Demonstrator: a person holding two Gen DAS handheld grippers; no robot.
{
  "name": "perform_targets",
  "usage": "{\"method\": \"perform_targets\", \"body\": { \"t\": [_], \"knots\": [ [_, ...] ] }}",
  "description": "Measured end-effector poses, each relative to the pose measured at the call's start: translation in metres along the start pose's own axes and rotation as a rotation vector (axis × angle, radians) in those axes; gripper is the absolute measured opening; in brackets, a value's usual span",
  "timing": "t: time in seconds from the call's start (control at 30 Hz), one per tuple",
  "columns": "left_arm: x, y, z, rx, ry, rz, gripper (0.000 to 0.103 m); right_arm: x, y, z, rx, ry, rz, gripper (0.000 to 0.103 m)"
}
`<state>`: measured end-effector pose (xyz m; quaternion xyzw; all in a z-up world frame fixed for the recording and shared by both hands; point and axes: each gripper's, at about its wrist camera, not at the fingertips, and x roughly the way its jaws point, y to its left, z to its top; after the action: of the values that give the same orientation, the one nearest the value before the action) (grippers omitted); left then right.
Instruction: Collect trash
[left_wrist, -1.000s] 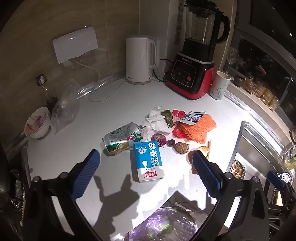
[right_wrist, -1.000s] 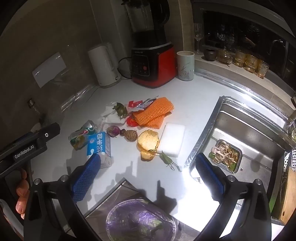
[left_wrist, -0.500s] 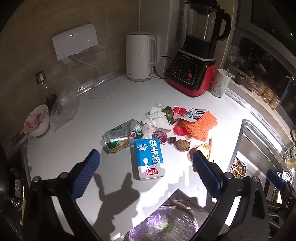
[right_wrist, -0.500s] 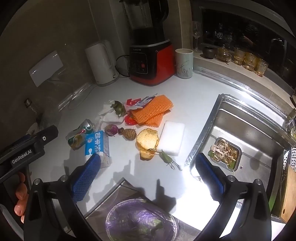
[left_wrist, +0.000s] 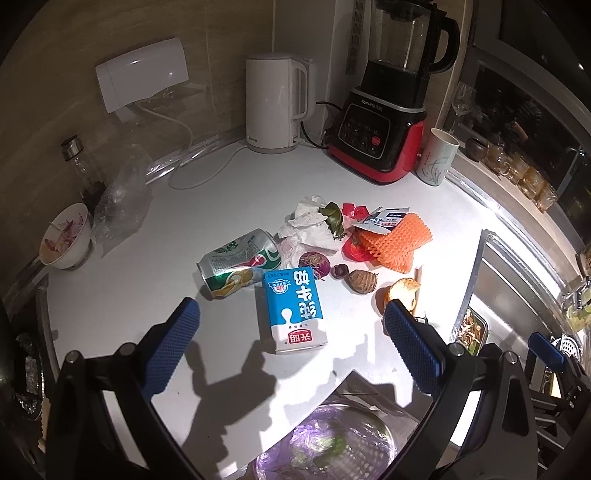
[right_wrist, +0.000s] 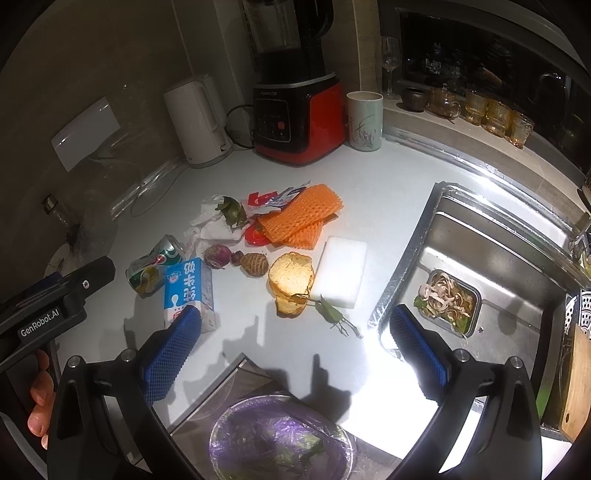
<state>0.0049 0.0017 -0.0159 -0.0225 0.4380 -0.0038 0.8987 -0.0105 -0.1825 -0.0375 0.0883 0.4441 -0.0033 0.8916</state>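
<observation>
Left tool: the left tool (left_wrist: 291, 325) hovers above the white table (left_wrist: 147, 280), jaws spread wide, holding nothing.
Right tool: the right tool (right_wrist: 295, 326) hangs over the table edge, jaws wide apart, empty.
Milk carton: the blue-and-white milk carton (left_wrist: 294, 310) lies flat between the left tool's blue pads.
Can: the dented green drink can (left_wrist: 238, 261) lies on its side, touching the carton's far corner.
Other trash: crumpled white tissue (left_wrist: 310, 225), orange foam fruit net (right_wrist: 301, 218), bread slice (right_wrist: 291, 275) beside a white sponge block (right_wrist: 341, 271).
Bin: purple-lined round bin (right_wrist: 280, 439) below the table edge.
</observation>
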Motion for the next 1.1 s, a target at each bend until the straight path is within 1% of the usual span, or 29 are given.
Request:
{"method": "perform_targets", "body": {
  "t": [0.23, 0.37, 0.6, 1.1],
  "knots": [
    [0.0002, 0.0030, -0.0011, -0.021, -0.003, -0.019, 0.096, 0.0017, -0.0009, -0.0016, 0.008, 0.006, -0.001, 0.101],
    [0.0001, 0.0009, -0.0016, -0.009, 0.002, -0.027, 0.096, 0.0019, -0.0009, -0.0019, 0.007, 0.008, -0.004, 0.101],
    [0.0026, 0.0007, -0.0021, 0.016, 0.009, -0.016, 0.096, 0.0025, -0.0005, -0.0037, 0.003, 0.012, -0.012, 0.101],
    [0.0049, 0.0043, -0.0036, 0.005, 0.009, 0.000, 0.096, 0.0063, -0.0025, -0.0046, 0.012, 0.025, -0.020, 0.101]
  ]
}}
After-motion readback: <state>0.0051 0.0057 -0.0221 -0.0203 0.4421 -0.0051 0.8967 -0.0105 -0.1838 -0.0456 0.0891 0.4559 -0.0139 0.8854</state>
